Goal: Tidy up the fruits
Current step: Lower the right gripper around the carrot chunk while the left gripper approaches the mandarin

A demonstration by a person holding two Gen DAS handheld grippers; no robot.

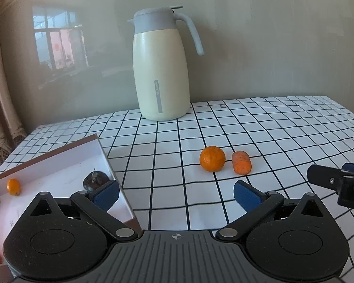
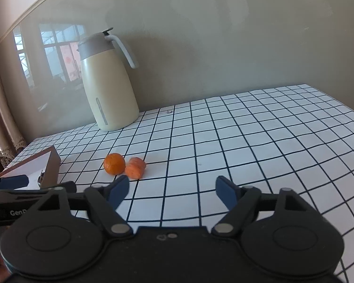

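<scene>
A tangerine (image 1: 212,158) and a carrot piece (image 1: 241,162) lie side by side on the checked tablecloth; both also show in the right wrist view, the tangerine (image 2: 114,163) and the carrot piece (image 2: 135,168). A brown-rimmed white box (image 1: 59,162) at the left holds a dark plum (image 1: 95,180), a small kumquat (image 1: 13,186) and other orange pieces. My left gripper (image 1: 175,194) is open and empty, its left finger over the box's right wall. My right gripper (image 2: 172,192) is open and empty, just right of the carrot piece.
A cream thermos jug (image 1: 161,70) with a grey lid stands at the back by the wall. A small coin-like thing (image 1: 222,106) lies to the right of the jug. The table's left edge runs beside a curtain (image 1: 2,141).
</scene>
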